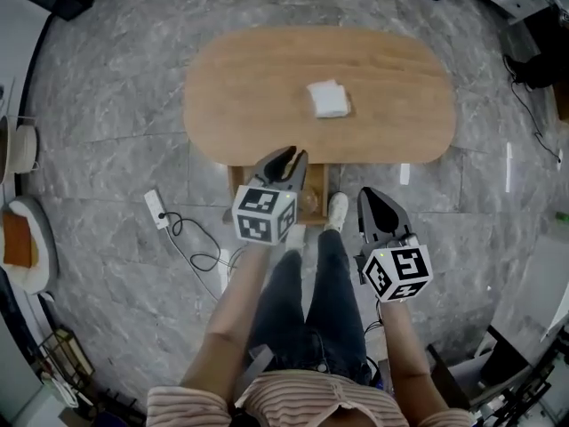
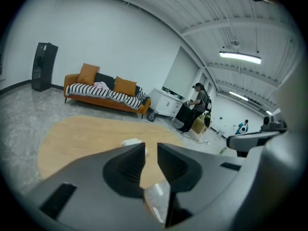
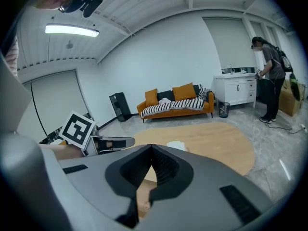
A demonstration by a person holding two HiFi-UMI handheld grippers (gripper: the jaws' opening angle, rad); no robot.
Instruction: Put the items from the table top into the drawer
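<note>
My left gripper [image 1: 293,155] hangs over the near edge of the oval wooden bench [image 1: 240,96], above the pulled-out drawer [image 1: 317,181]. Its jaws stand a little apart with nothing between them. My right gripper [image 1: 370,194] sits beside it, off the bench edge and over the floor, with its jaws clenched tip to tip on nothing. The white folded cloth [image 1: 328,99] lies alone near the middle of the bench, well apart from both grippers. An orange sofa [image 2: 103,94] stands against the far wall.
</note>
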